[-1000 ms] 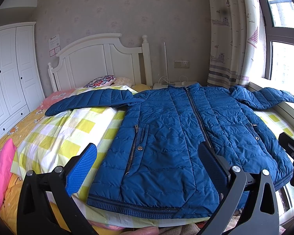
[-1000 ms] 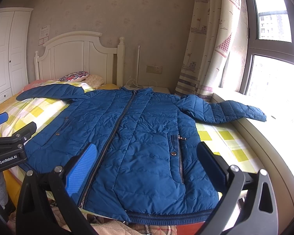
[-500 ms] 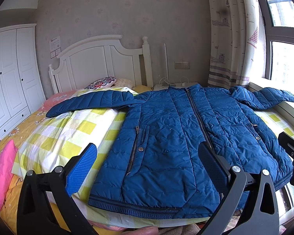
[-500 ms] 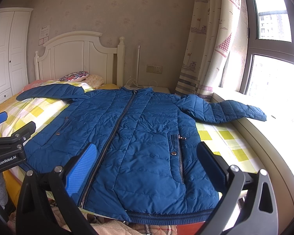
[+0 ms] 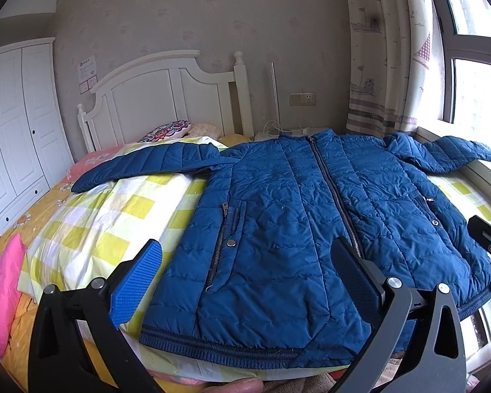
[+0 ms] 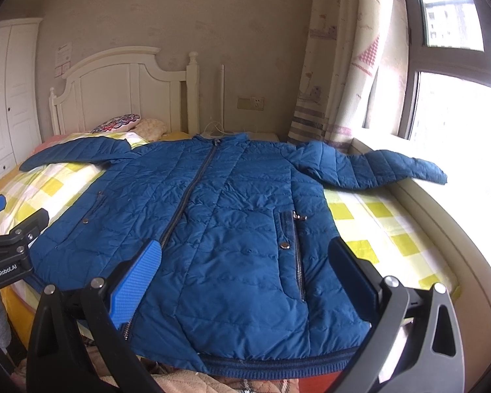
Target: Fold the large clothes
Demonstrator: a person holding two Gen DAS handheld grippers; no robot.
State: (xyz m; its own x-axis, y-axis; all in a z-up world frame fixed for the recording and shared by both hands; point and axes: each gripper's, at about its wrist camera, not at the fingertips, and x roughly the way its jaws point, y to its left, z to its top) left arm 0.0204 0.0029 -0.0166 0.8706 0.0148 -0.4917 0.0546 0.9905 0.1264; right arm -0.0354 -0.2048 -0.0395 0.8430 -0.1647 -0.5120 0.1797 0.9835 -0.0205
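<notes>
A blue quilted jacket [image 5: 298, 216] lies flat and zipped on the bed, front up, both sleeves spread out; it also shows in the right wrist view [image 6: 219, 222]. Its left sleeve [image 5: 147, 167] rests on the checked sheet, its right sleeve [image 6: 376, 167] reaches the window ledge. My left gripper [image 5: 245, 268] is open and empty, hovering above the jacket's hem on the left half. My right gripper [image 6: 245, 268] is open and empty above the hem on the right half.
The bed has a yellow-checked sheet [image 5: 114, 216] and a white headboard [image 5: 167, 98]. A pink cushion [image 5: 0, 288] lies at the left edge. White wardrobe [image 5: 16, 131] at left, curtain [image 6: 340, 65] and window ledge [image 6: 442, 216] at right. Pillows [image 6: 121, 122] sit by the headboard.
Both grippers have stayed open and nearly still; the left view has shifted very slightly. The jacket has not moved.
</notes>
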